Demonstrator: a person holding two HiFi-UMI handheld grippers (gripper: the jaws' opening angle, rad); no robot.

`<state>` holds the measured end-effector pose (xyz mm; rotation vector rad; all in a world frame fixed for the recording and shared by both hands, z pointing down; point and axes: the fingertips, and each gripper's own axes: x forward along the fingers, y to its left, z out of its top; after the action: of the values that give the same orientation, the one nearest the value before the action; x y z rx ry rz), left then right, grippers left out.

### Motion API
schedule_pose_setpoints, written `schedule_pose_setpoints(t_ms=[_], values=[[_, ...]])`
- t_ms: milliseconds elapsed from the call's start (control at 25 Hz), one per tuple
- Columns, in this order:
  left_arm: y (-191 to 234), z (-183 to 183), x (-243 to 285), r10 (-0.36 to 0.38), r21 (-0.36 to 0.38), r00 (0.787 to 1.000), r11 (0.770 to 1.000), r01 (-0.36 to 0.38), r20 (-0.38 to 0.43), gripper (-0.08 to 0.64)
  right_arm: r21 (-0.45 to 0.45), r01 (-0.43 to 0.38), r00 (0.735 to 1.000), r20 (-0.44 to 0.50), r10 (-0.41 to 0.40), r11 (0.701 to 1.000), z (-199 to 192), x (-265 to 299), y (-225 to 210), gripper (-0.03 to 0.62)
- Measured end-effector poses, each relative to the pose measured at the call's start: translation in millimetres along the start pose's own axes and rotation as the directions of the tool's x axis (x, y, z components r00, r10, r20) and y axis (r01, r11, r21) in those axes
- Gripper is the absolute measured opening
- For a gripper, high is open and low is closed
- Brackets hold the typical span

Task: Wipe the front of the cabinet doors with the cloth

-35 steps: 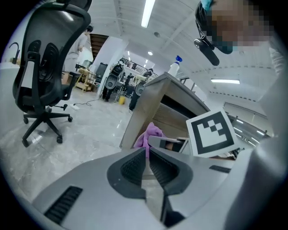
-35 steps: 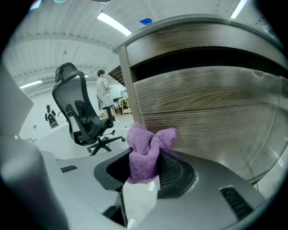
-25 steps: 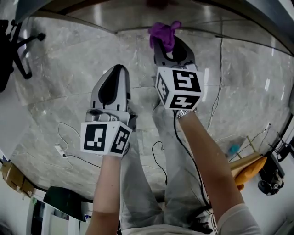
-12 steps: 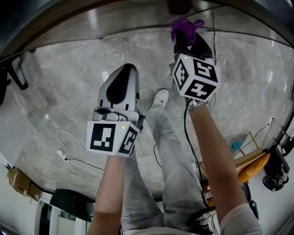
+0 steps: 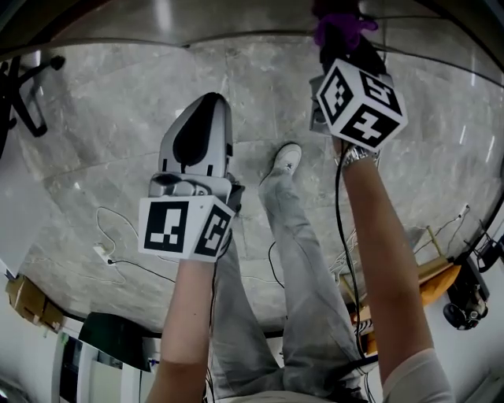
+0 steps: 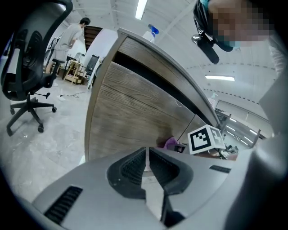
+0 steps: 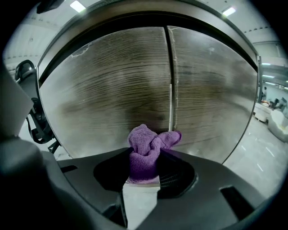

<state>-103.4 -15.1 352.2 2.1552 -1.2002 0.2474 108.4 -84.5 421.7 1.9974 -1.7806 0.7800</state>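
Note:
My right gripper [image 7: 145, 173] is shut on a bunched purple cloth [image 7: 150, 148], which pokes out in front of the jaws. In the right gripper view the cloth faces two wood-grain cabinet doors [image 7: 121, 85], close to the vertical seam [image 7: 171, 85] between them; I cannot tell whether it touches. In the head view the purple cloth [image 5: 340, 24] and the right gripper [image 5: 346, 47] sit at the top right by the cabinet's foot [image 5: 236, 27]. My left gripper [image 5: 198, 142] hangs lower left, shut and empty. The left gripper view shows the cabinet's side [image 6: 130, 112], the cloth [image 6: 171, 143] and the right gripper's marker cube [image 6: 203, 139].
A black office chair [image 6: 27, 67] stands on the marble floor to the cabinet's left. A spray bottle [image 6: 150, 33] sits on the cabinet top. Cables [image 5: 118, 260] trail on the floor, and a person's legs and shoe [image 5: 283, 161] stand below me. Orange items [image 5: 437, 279] lie at right.
My right gripper, with the purple cloth, has moved right and farther up along the cabinet front. The left gripper has barely shifted.

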Motion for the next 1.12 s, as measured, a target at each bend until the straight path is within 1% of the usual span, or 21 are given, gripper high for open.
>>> schedule_pose_setpoints(t_ms=[120,360,760,920,1120], values=[[24,5,-15,0.021,-0.006,1.000,1.000,-0.020,0.009,0.029,-0.039,-0.026,1.000,0.002,0.026,0.999,-2,-1,27,0.155],[75,11,-40,0.043,-0.014,0.999,0.999,-0.042,0.013,0.029,-0.089,-0.085,0.996,0.000,0.085,0.992,-9,5,101,0.155],[158,29,-81,0.073,-0.032,0.997,0.997,-0.072,0.034,0.029,-0.111,-0.138,0.990,-0.026,0.136,0.984,-24,18,208,0.155],[194,32,-98,0.118,-0.048,0.992,0.992,-0.116,0.045,0.029,-0.128,-0.190,0.982,-0.044,0.186,0.974,-34,24,255,0.155],[229,27,-120,0.189,-0.073,0.980,0.980,-0.185,0.054,0.029,-0.152,-0.268,0.963,-0.063,0.262,0.951,-42,30,307,0.155]])
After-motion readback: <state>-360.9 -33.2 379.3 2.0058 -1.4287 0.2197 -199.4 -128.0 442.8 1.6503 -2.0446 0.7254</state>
